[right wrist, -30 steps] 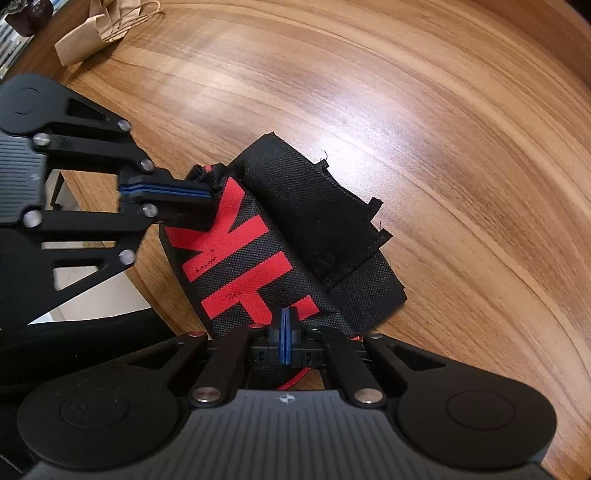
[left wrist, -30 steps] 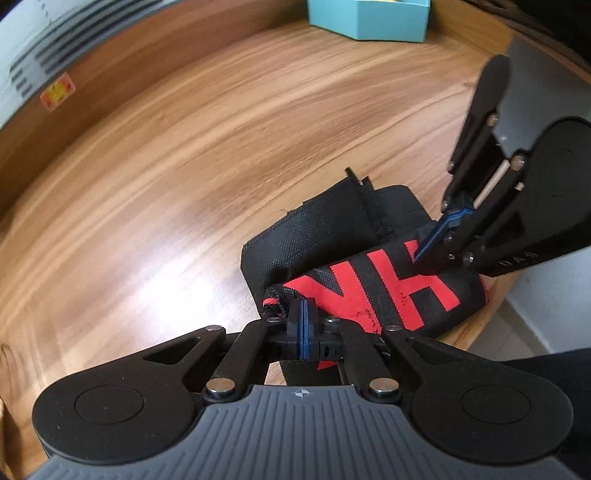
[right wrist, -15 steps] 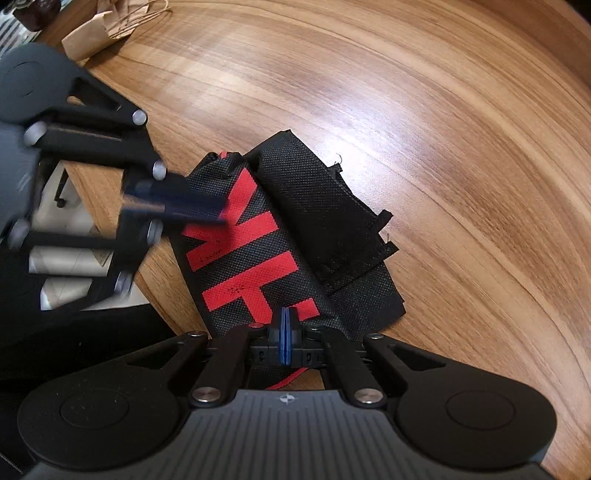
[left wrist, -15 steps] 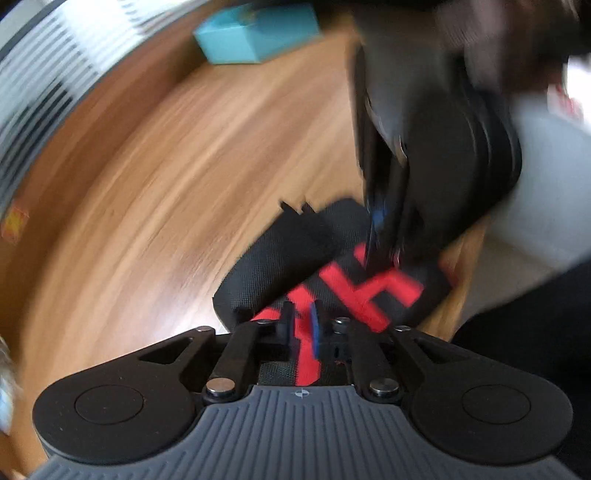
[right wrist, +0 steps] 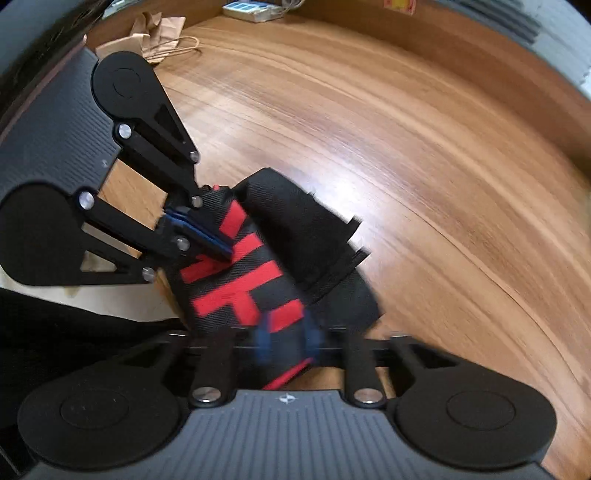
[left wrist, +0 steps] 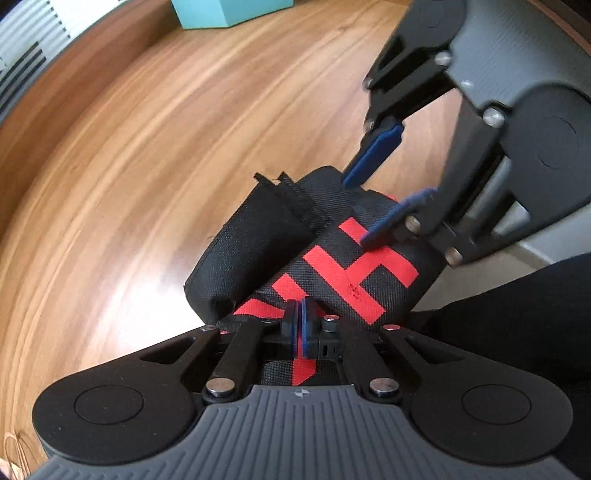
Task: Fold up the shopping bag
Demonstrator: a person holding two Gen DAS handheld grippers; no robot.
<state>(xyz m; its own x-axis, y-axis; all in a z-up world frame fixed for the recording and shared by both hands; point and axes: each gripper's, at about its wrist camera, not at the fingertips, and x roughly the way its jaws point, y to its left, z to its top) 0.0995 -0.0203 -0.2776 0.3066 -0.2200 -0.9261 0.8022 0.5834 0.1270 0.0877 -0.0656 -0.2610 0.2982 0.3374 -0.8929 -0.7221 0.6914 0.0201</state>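
Shopping bag point(left wrist: 321, 258) first: black woven cloth with big red letters, folded into a thick bundle that lies at the near edge of the wooden table point(left wrist: 166, 166), lower centre of the left wrist picture. A plain black flap with two short frayed tabs lies along the bundle's upper left side; the red lettering runs along its lower right side.

At the bottom centre of that picture the left gripper point(left wrist: 299, 326) has its blue pads pressed together on the bag's near end, red cloth pinched between them and showing again just below. From the right wrist camera the same left gripper point(right wrist: 201, 236) reaches in from the left of the frame and clamps the bag's point(right wrist: 273, 266) upper left end.

From the upper right of the left wrist picture comes the right gripper point(left wrist: 384, 199). Its jaws have just been opening: the two blue fingertips point(left wrist: 373, 155) stand apart, one above the black flap's far edge and the other over the red lettering. Neither presses the cloth. In its own camera the right gripper point(right wrist: 286, 339) is blurred at the bottom centre, its pads spread to either side of a red strip of the bag.

A teal box point(left wrist: 229, 11) sits at the top of the left wrist frame, well away from the bag. A crumpled brown paper bag point(right wrist: 159, 33) lies in the upper left of the right wrist frame, also on the table point(right wrist: 406, 166).
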